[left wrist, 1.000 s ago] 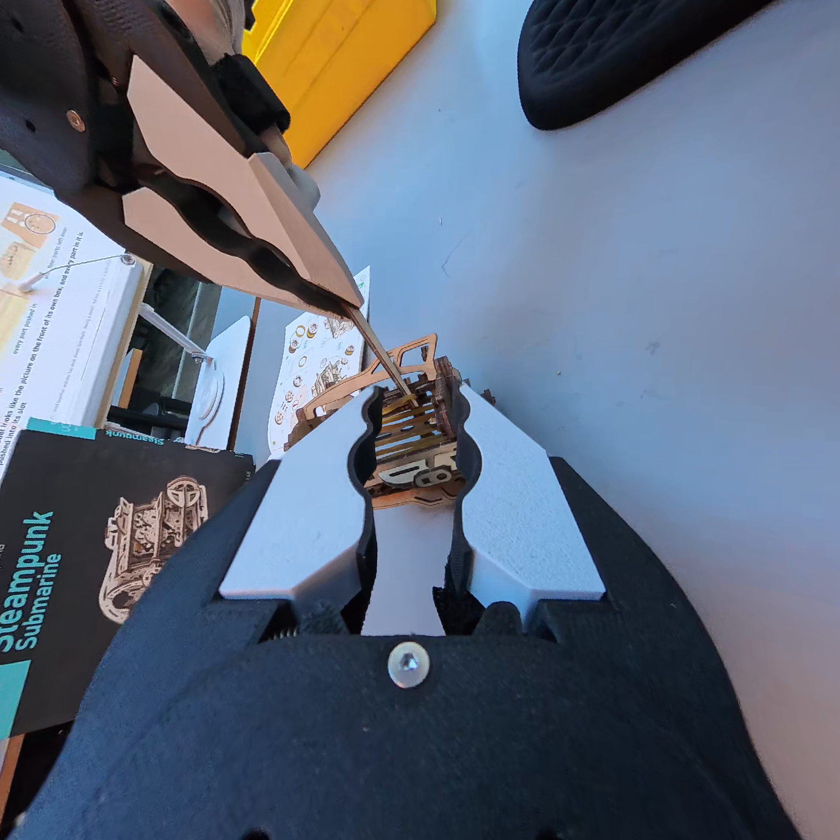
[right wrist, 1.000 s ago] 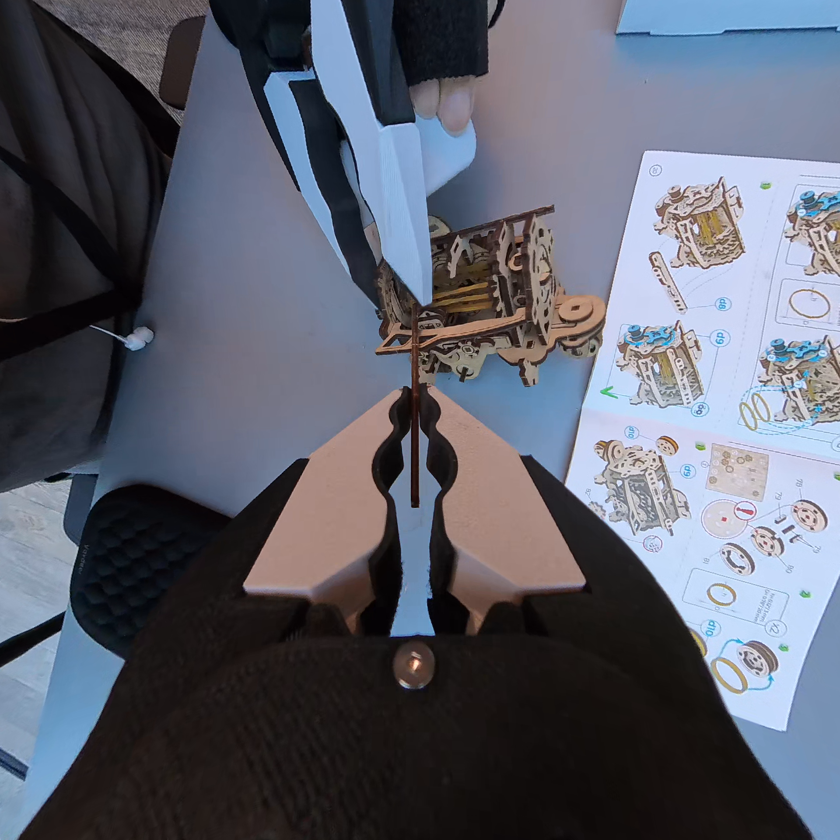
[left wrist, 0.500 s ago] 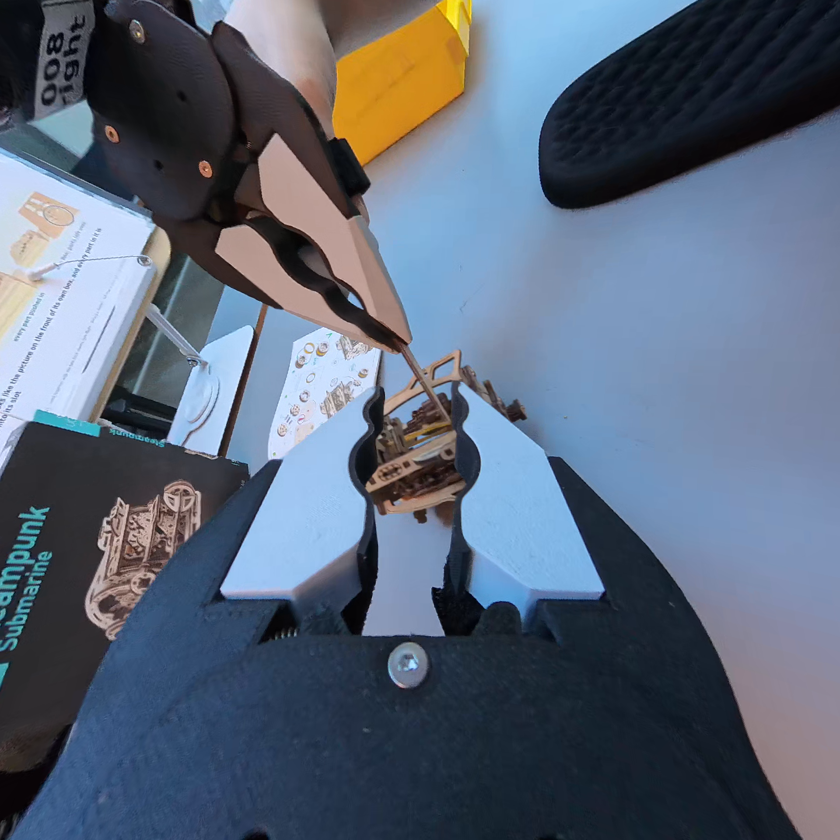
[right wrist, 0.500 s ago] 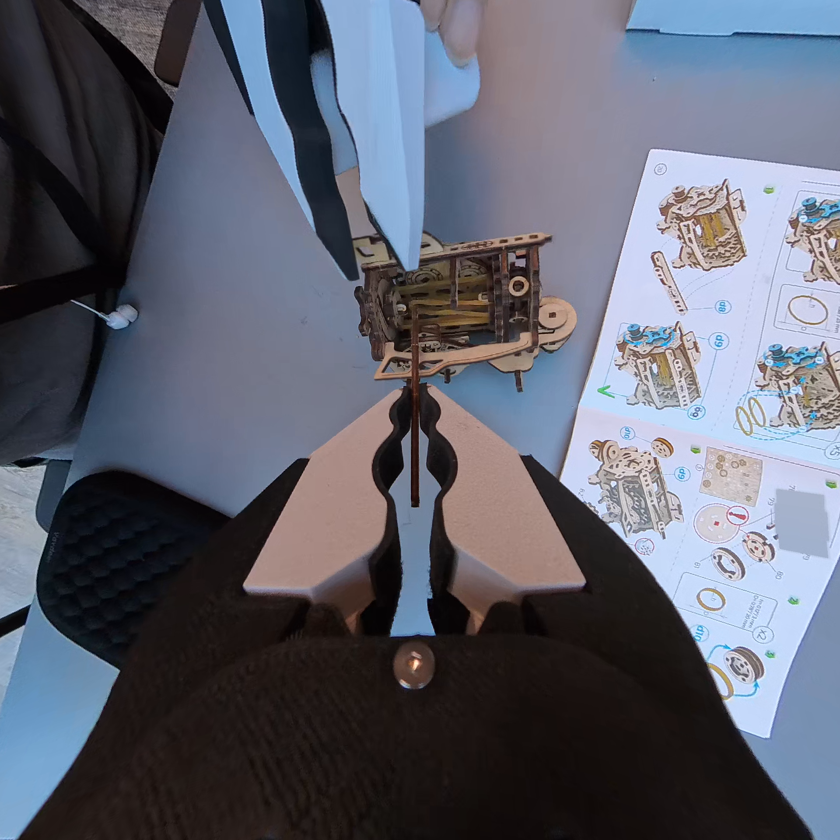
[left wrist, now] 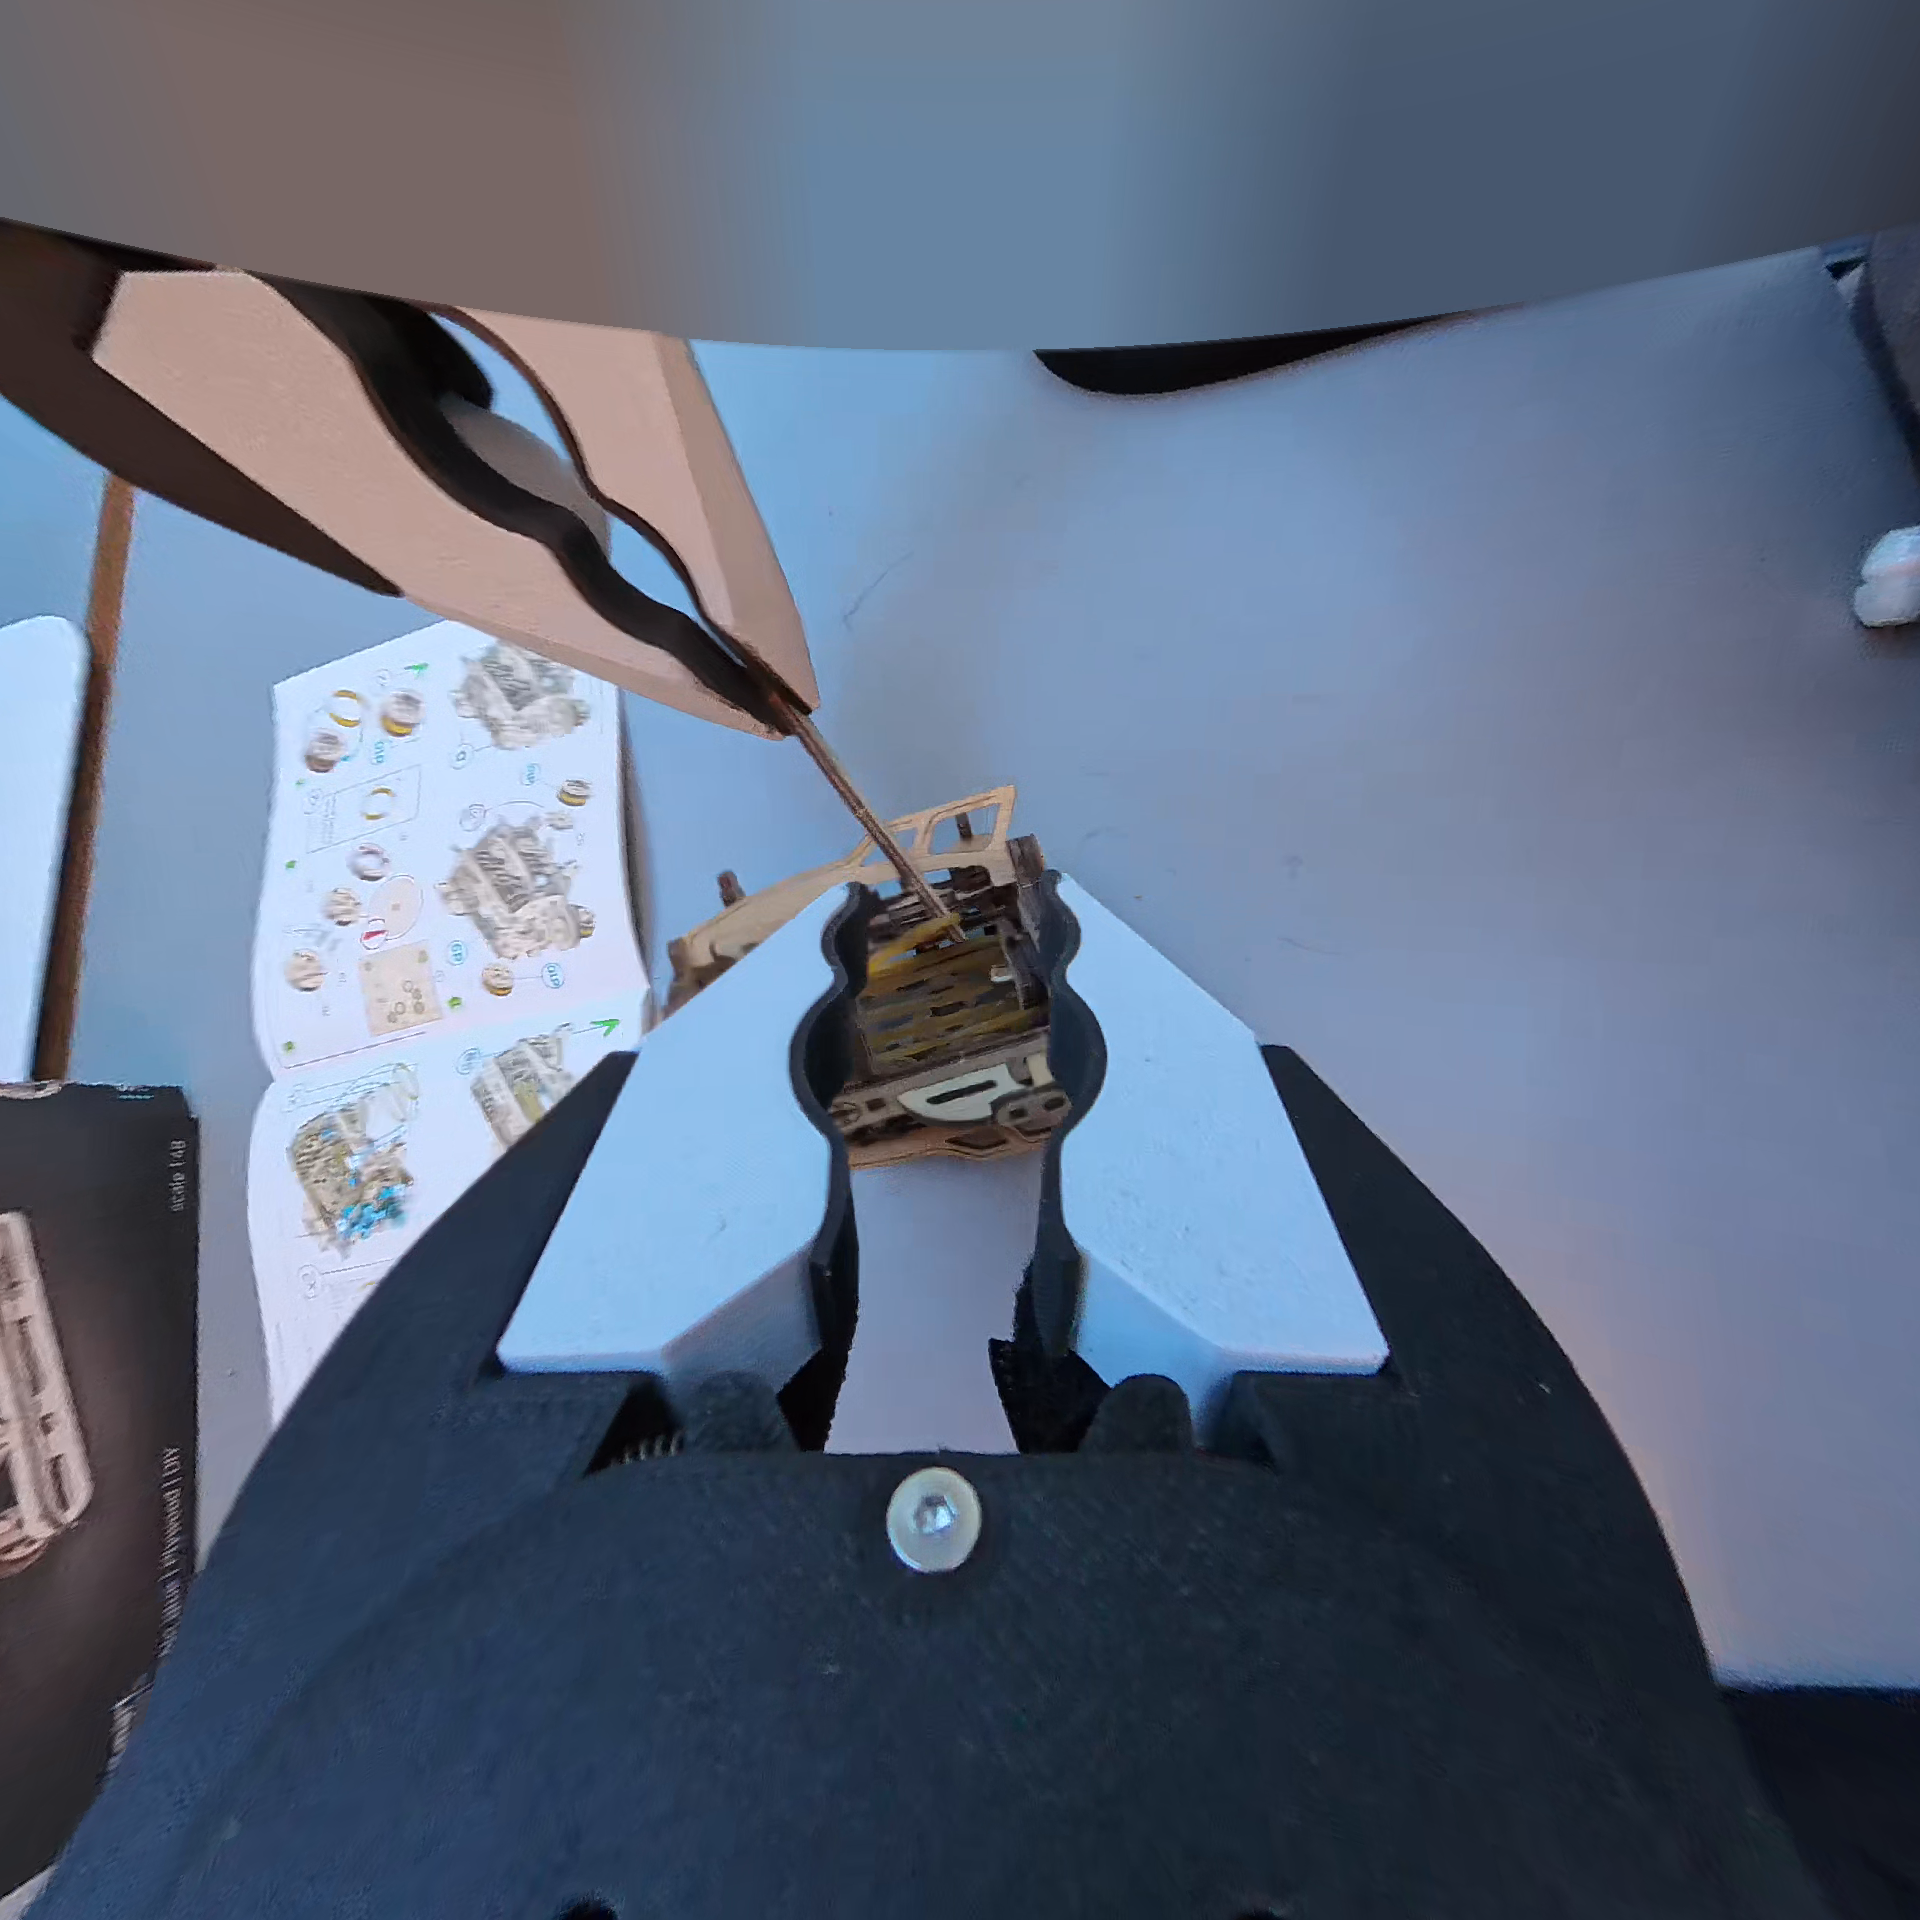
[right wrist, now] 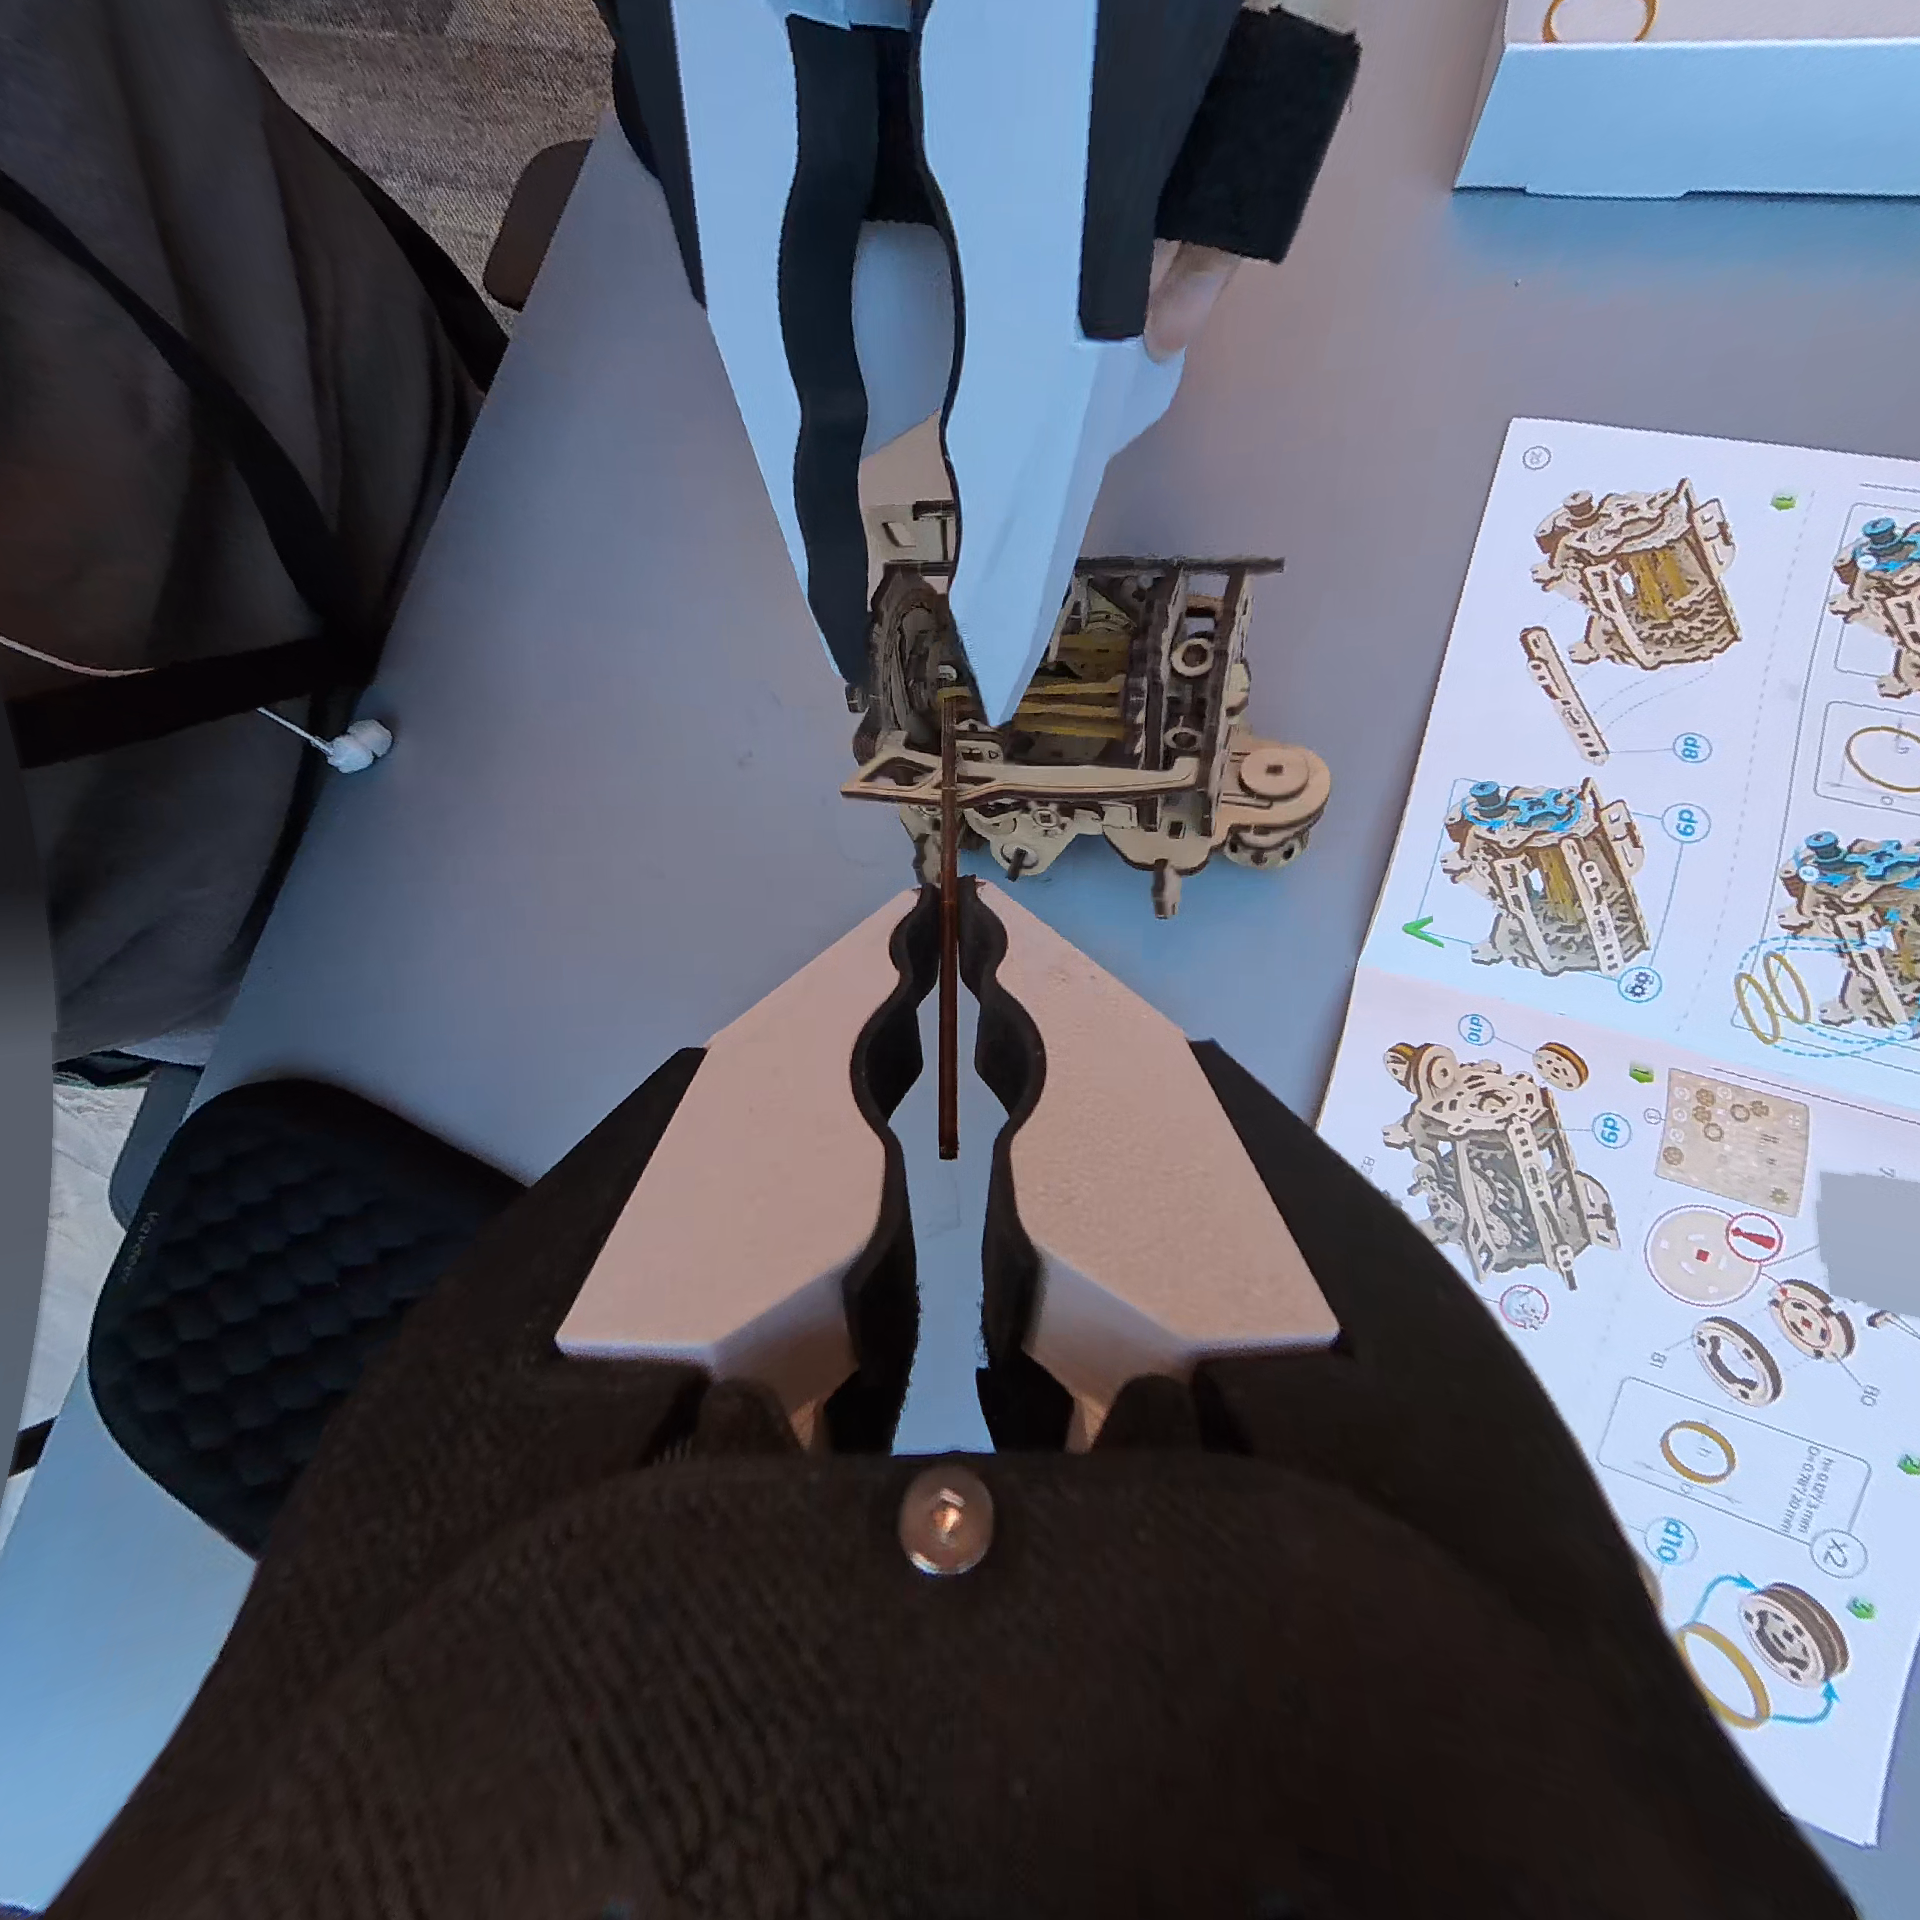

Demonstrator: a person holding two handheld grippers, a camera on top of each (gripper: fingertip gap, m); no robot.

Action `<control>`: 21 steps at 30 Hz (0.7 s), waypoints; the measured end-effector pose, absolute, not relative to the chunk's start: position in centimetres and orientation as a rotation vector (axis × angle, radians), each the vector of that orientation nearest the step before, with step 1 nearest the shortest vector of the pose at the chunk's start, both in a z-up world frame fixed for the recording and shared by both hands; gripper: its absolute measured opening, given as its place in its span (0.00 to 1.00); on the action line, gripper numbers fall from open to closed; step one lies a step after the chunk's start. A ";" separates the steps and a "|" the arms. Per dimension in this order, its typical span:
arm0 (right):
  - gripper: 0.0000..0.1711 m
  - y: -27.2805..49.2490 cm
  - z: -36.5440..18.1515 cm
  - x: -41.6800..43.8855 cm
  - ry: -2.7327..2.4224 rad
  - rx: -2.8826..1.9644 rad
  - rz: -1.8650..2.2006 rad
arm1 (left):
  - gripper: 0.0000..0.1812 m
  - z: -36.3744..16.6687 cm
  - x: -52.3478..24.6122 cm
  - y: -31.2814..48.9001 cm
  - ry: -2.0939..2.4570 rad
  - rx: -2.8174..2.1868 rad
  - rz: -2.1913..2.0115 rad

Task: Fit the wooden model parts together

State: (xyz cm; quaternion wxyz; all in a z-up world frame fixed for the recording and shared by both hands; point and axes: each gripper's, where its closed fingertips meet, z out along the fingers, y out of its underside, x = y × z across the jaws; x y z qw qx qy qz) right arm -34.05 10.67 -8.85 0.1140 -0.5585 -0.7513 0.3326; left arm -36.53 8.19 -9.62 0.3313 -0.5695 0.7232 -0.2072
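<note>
Right tongs (right wrist: 943,894) pinch stick (right wrist: 948,997) into model (right wrist: 1081,727).

Grey tabletop (right wrist: 582,582) lit cool, bluish – faint scuffs on it. Black mesh chair seat (right wrist: 281,1278) sat off the table's near-left corner, grey carpet floor (right wrist: 436,73) past its far-left edge.

From my right claw (right wrist: 943,894), the wooden model (right wrist: 1081,727) stood on the worktop (right wrist: 623,790) at twelve o'clock, the instruction sheet (right wrist: 1662,1039) lay at three, a cushion (right wrist: 281,1278) at eight, and an earbud (right wrist: 358,744) at ten.
</note>
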 end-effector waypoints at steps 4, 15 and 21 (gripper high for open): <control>0.01 10.7 -8.9 -34.0 -2.203 -1.627 0.977 | 0.16 -9.8 -37.3 8.0 1.958 -1.506 -0.541; 0.01 11.0 -8.8 -33.8 -2.182 -1.631 0.973 | 0.01 -10.2 -37.6 7.3 2.017 -1.445 -0.479; 0.01 10.9 -9.1 -33.3 -2.220 -1.660 0.887 | 0.03 -10.1 -36.0 7.4 1.918 -1.412 -0.441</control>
